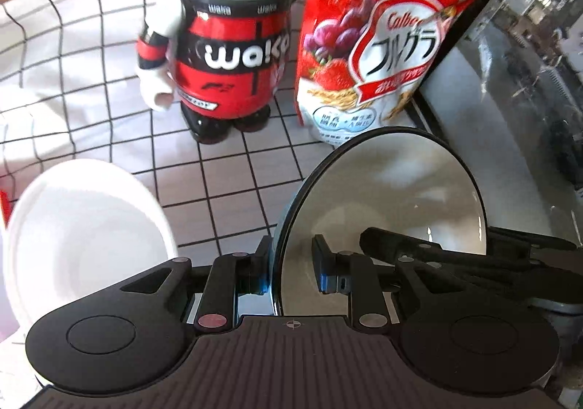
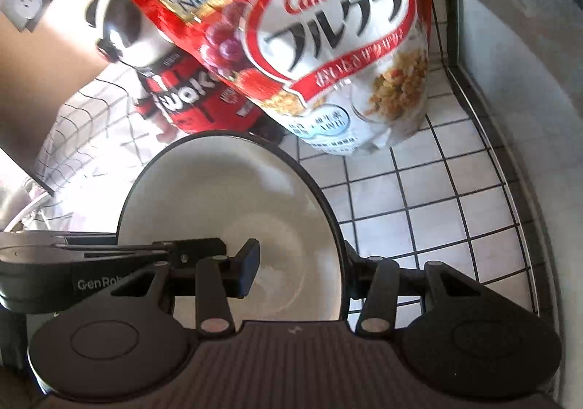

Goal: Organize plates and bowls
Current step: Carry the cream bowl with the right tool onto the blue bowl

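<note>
A dark-rimmed white bowl (image 1: 386,190) is held tilted above the checked cloth. My left gripper (image 1: 291,268) is shut on its left rim, one finger inside and one outside. My right gripper (image 2: 302,274) is shut on the same bowl (image 2: 226,201) at its right rim; its linkage also shows in the left wrist view (image 1: 455,256). A plain white bowl (image 1: 83,226) stands on the cloth to the left of my left gripper, apart from it.
A red, black and white robot figurine (image 1: 222,44) and a red cereal bag (image 1: 382,37) stand upright just beyond the bowls. The white black-gridded cloth (image 1: 233,175) covers the table. A dark-framed ledge and window (image 2: 510,81) bound the right side.
</note>
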